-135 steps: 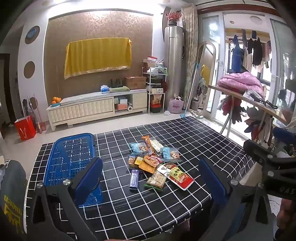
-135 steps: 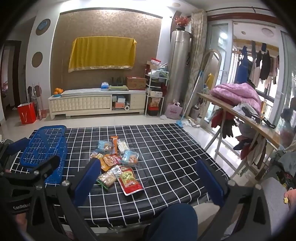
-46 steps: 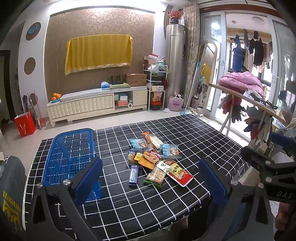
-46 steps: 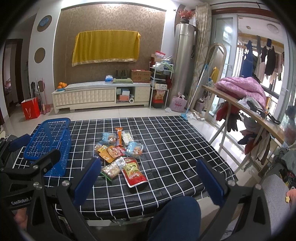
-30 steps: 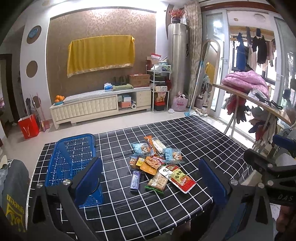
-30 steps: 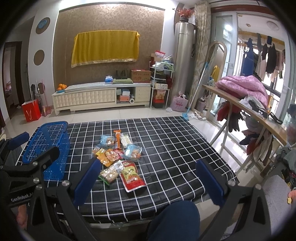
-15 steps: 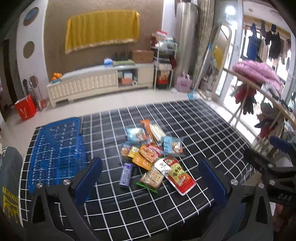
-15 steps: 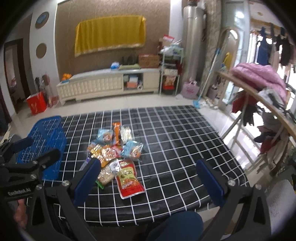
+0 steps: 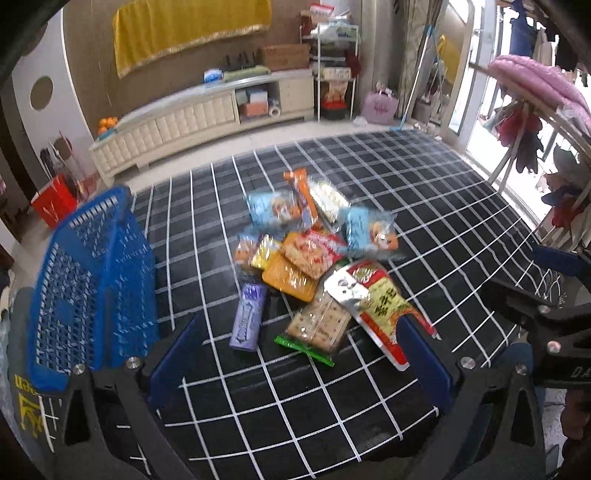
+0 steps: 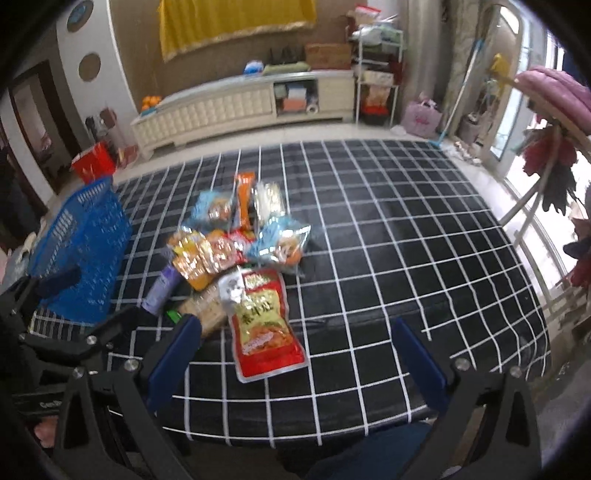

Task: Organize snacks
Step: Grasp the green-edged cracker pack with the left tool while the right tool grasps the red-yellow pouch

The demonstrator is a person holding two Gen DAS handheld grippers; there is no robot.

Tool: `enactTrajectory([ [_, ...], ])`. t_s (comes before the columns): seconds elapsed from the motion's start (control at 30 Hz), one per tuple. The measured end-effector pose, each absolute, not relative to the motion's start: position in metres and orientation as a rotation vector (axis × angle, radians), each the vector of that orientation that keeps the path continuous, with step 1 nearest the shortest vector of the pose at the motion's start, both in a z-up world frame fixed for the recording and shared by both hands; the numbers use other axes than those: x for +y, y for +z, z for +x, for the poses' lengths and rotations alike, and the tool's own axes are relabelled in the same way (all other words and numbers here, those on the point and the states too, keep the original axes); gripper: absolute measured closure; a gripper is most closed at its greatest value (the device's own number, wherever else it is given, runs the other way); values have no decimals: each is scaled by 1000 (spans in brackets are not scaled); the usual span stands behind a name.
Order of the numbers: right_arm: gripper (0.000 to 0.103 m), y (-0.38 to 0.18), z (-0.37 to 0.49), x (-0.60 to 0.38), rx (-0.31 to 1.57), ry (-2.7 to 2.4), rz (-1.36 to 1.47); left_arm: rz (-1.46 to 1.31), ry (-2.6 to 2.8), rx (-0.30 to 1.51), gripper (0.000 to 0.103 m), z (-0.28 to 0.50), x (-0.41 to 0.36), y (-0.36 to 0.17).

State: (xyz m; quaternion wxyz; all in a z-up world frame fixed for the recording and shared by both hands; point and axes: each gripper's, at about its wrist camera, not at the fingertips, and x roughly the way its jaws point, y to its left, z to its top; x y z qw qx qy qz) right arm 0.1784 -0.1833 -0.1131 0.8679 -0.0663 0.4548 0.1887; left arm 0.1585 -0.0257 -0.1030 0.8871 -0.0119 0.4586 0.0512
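The snack packets (image 9: 310, 254) lay in a loose overlapping pile at the middle of the black white-gridded tablecloth (image 9: 424, 206). At its 6 o'clock edge sat a red-and-yellow pouch (image 10: 264, 325), a cracker pack (image 9: 317, 328) touching its left side, and a purple bar (image 9: 249, 317) at about 7 o'clock; blue bags and an orange stick pack lay toward 12. The blue plastic basket (image 9: 85, 280) stood at the pile's 9 o'clock, apart from it, and looked empty, though blur made that uncertain.

Compared with half a second before, both cameras had tipped downward and come closer, so the pile filled more of each view and the far wall rose out of frame; the packets themselves had not shifted.

The left gripper (image 9: 299, 373) and the right gripper (image 10: 295, 354) each hung over the near table edge with fingers spread wide, holding nothing.

Beyond the table stood a cream TV cabinet (image 10: 240, 107) under a yellow cloth (image 10: 236, 22), with a red bag (image 9: 53, 203) on the floor.
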Motion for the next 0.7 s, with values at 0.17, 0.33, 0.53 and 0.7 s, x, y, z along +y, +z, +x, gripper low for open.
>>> enactTrajectory([
  [0.17,0,-142,196,-172,1028,430,-169,-8,133,1026,1,173,-15,-137],
  [0.33,0,-171,212,-157,1111,458,-208,-27,122,1075,1,180,1,-163],
  [0.53,0,-201,226,-134,1188,473,-281,-67,77,1118,1,185,14,-186],
  [0.7,0,-215,231,-115,1205,488,-362,-59,38,1149,1,185,15,-199],
])
